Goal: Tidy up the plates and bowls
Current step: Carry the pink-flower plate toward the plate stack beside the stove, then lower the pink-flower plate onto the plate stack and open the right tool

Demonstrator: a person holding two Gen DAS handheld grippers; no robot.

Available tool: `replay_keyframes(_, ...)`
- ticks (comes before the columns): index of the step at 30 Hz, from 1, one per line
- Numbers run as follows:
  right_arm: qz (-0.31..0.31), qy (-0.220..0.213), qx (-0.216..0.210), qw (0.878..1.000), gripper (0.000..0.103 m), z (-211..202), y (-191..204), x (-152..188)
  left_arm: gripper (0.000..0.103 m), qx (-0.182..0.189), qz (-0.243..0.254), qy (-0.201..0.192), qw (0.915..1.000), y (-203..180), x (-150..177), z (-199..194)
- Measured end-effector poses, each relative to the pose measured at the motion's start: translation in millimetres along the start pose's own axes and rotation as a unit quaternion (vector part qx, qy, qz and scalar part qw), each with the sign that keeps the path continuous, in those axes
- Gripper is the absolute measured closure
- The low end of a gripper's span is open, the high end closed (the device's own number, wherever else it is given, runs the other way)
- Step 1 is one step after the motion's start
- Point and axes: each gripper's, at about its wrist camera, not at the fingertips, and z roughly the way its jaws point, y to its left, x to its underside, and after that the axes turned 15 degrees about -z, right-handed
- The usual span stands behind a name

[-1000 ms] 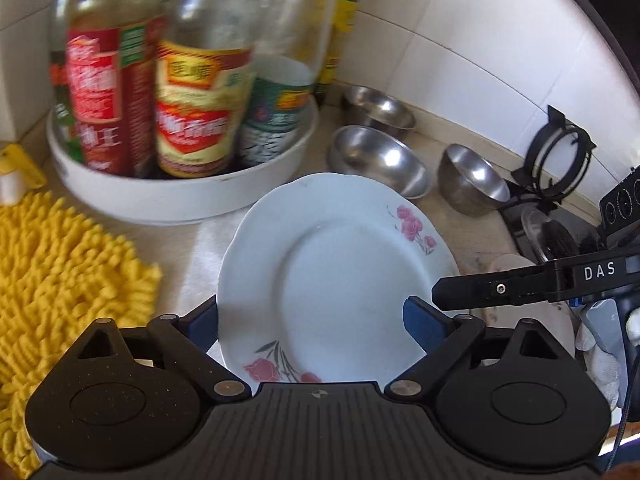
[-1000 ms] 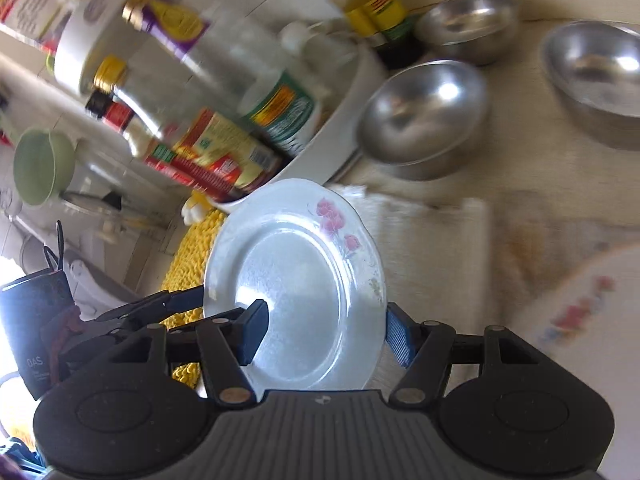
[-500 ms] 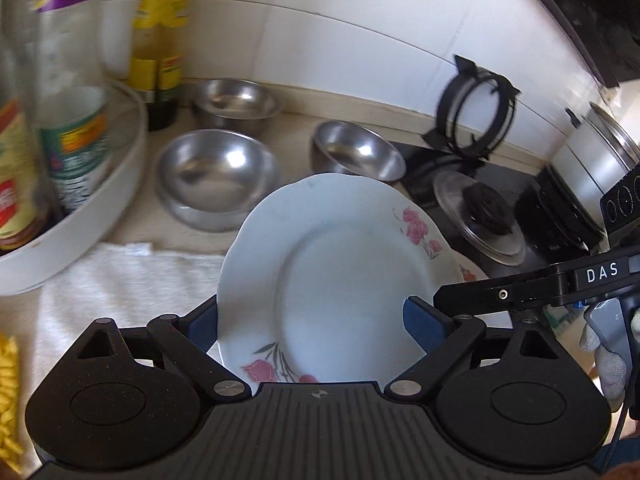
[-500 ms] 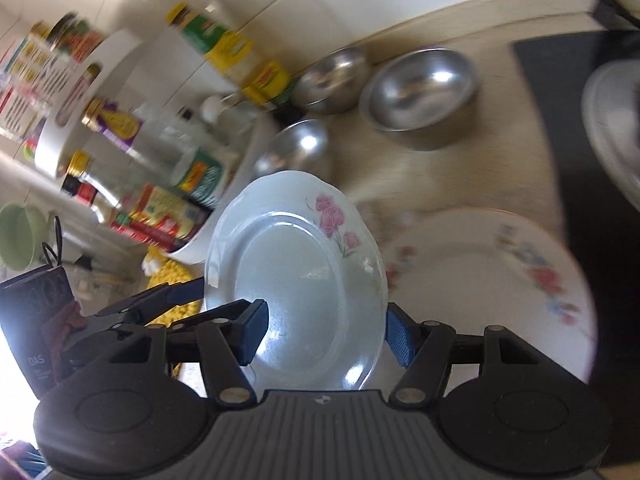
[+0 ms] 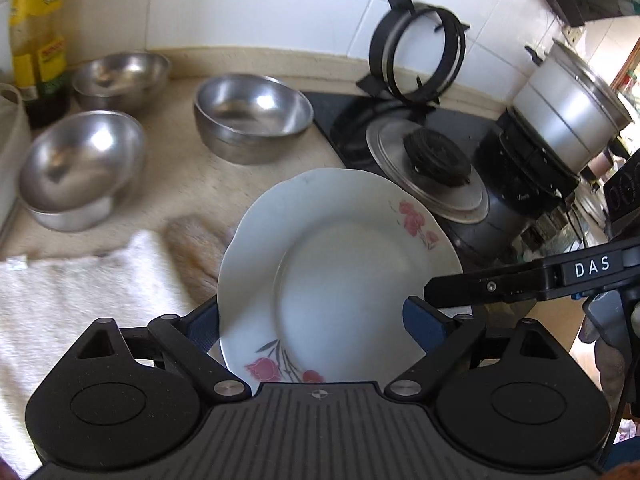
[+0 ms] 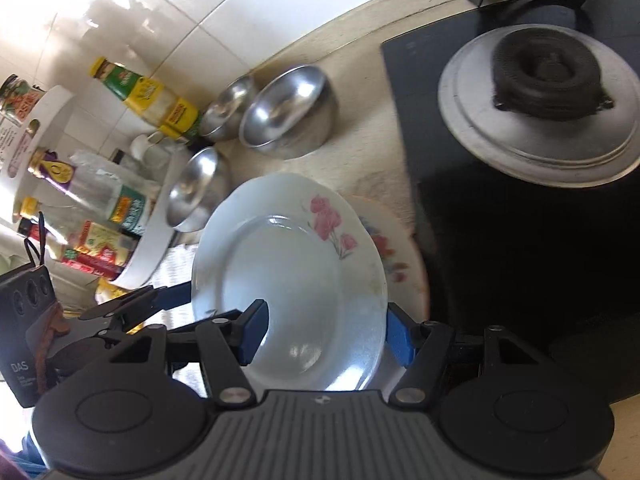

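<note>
A white plate with pink flowers point(image 5: 340, 272) point(image 6: 288, 272) hangs tilted above the counter, gripped from both sides. My left gripper point(image 5: 314, 320) is shut on its near rim, one finger under the left edge and one over the right. My right gripper point(image 6: 324, 332) is shut on the opposite rim; its black arm point(image 5: 500, 284) reaches in from the right. A second floral plate point(image 6: 400, 248) lies on the counter just beneath, mostly covered by the held one. Three steel bowls point(image 5: 252, 116) point(image 5: 80, 164) point(image 5: 120, 76) stand at the back of the counter.
A black gas stove point(image 6: 500, 220) with a burner cap point(image 5: 436, 160) sits to the right, a lidded pot point(image 5: 568, 112) behind it. A white towel point(image 5: 80, 300) lies at the left. A white tray of bottles point(image 6: 156, 220) stands left of the bowls. A tiled wall point(image 5: 240, 8) backs the counter.
Both grippers have carried the flowered plate to the right, away from the bottle tray and yellow mat toward the stove. It now hangs over the second floral plate.
</note>
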Motion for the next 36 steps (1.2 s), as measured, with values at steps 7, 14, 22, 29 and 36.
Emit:
replay_keyframes(7, -0.031, -0.022, 0.020, 0.999, 0.039, -10.4, -9.3, -4.2, 0.015, -0.006, -0.018, 0.004, 0.9998, 1.6, 0.3, 5.7)
replay_keyframes(14, -0.073, -0.033, 0.075, 0.994, 0.038, -9.4, -16.9, -10.0, 0.014, -0.023, -0.031, -0.016, 0.9991, -4.8, 1.2, 2.4)
replay_keyframes(22, -0.098, 0.010, 0.021, 0.995, 0.032, 23.1, -2.9, -5.1, 0.012, -0.050, -0.035, -0.010, 0.9981, -6.8, 13.8, 5.8)
replay_keyframes(29, -0.108, 0.021, 0.028, 0.993, 0.022, 31.3, 6.3, -8.0, 0.011, -0.061, -0.046, -0.015, 0.9970, -1.8, 16.0, 2.0)
replay_keyframes(36, -0.109, 0.017, 0.022, 0.994, 0.024, 27.7, 3.4, -10.5, 0.011, -0.074, -0.047, -0.030, 0.9957, -2.1, 13.2, -5.2)
